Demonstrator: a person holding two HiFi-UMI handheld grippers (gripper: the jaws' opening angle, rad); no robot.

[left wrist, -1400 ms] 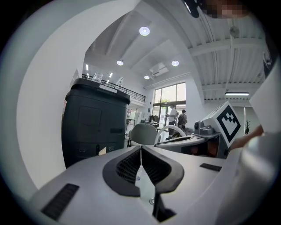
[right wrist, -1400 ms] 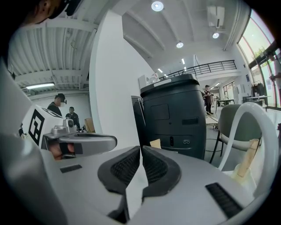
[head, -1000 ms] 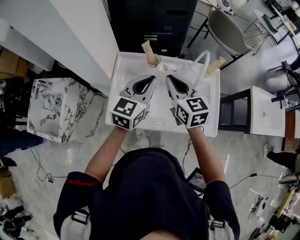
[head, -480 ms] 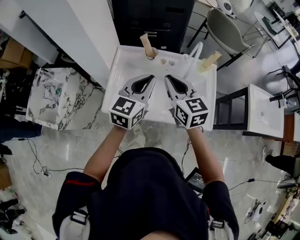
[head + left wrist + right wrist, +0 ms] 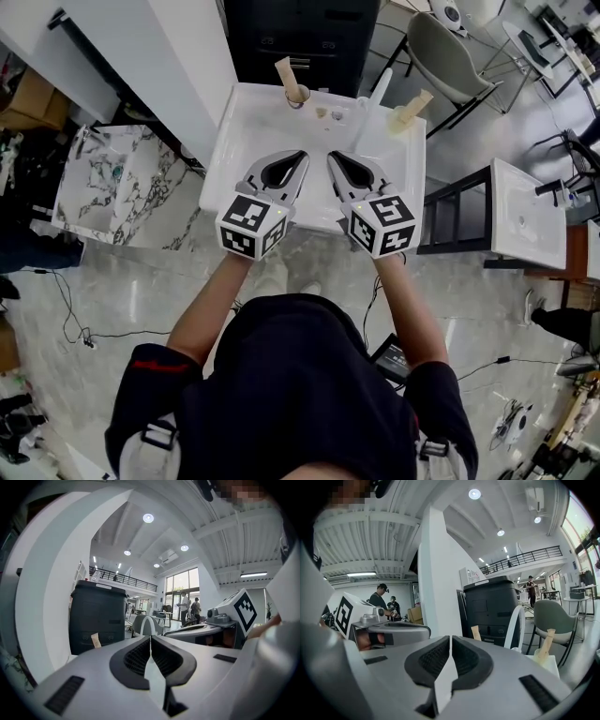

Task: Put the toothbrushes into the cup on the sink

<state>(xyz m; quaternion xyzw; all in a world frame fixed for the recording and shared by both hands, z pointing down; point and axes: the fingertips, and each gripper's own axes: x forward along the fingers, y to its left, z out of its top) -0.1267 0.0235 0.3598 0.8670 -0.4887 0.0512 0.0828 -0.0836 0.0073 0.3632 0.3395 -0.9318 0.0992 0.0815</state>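
Jaws are pressed together with nothing held on both the left gripper (image 5: 305, 155) and the right gripper (image 5: 331, 156), over the sink's (image 5: 234, 141) near edge. At the sink's back left, a toothbrush (image 5: 286, 73) is seen in a cup (image 5: 298, 96). At its back right, a second toothbrush (image 5: 418, 100) is seen in a second cup (image 5: 401, 118). Jaws should be opened before a handle is reached. The handle is best pinched high and lifted straight.
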